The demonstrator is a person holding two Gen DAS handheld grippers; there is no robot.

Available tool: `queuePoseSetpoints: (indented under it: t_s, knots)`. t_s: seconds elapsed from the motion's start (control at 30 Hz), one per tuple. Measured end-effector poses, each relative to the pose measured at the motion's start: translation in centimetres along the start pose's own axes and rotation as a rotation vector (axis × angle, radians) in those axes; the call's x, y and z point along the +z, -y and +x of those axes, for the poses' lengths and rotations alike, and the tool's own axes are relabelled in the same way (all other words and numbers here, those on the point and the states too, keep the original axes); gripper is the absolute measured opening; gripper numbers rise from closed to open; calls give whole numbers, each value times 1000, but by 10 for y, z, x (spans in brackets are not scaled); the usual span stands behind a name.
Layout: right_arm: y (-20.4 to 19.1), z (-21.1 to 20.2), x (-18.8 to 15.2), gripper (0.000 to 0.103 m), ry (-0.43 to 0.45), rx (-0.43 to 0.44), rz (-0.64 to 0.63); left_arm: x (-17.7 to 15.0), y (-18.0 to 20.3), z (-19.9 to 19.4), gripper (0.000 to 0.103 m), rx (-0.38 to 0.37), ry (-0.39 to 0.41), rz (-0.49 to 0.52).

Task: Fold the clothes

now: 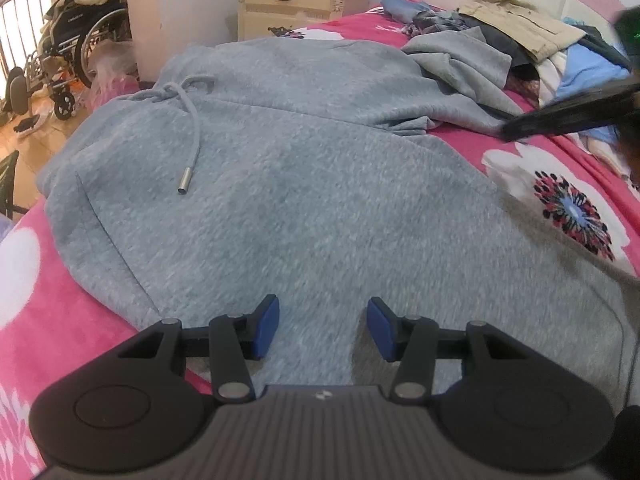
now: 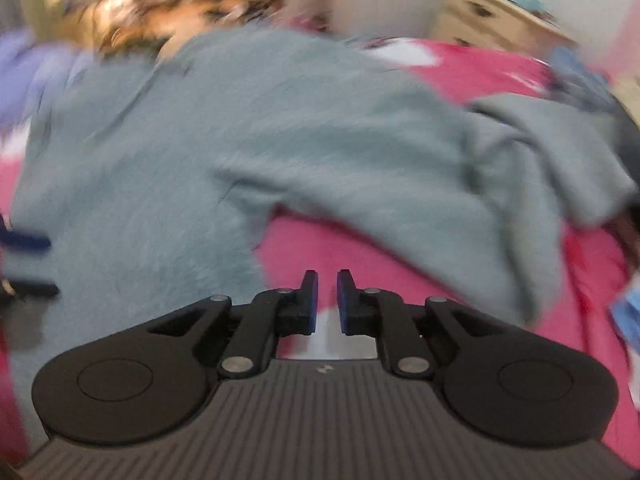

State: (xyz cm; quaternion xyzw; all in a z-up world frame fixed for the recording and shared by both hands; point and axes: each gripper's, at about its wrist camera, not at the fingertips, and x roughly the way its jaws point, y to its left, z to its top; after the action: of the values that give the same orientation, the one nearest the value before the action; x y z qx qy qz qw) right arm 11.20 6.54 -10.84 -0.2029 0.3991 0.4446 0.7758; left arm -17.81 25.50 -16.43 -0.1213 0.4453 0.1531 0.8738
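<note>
A grey fleece hooded sweatshirt [image 1: 304,168] with a metal-tipped drawstring [image 1: 191,148] lies spread on my pink flowered blanket [image 1: 560,184], no fold made in it that I can see; one sleeve [image 2: 420,200] trails sideways toward a heap of unfolded clothes [image 1: 532,36] at the bed's head. By my judgement nearly the whole job remains. My left gripper [image 1: 323,326] hangs over the sweatshirt's near hem, blue pads apart, cloth below but none between them. My right gripper [image 2: 327,300], in a blurred view, is nearly closed on nothing, over bare blanket just beside the body's edge, below the sleeve.
</note>
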Motion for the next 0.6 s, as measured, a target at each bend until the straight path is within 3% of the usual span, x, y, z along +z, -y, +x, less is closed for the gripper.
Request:
queuePoseSetpoints:
  t_s: [0.1, 0.23, 0.27, 0.37, 0.47, 0.6]
  knots:
    - [15, -44, -19, 11, -52, 181, 9, 0, 2, 1, 50, 9, -3, 3]
    - [7, -60, -72, 8, -188, 373, -107, 0, 8, 1, 50, 35, -6, 44]
    - [9, -57, -88, 8, -242, 343, -134, 0, 10, 2, 51, 41, -7, 54]
    - [41, -53, -122, 6, -338, 148, -134, 1, 11, 2, 51, 52, -12, 72]
    - [87, -98, -135, 8, -284, 20, -10, 3, 11, 3, 51, 62, -19, 70]
    - [86, -147, -152, 9, -210, 90, -22, 7, 11, 3, 51, 85, -28, 53]
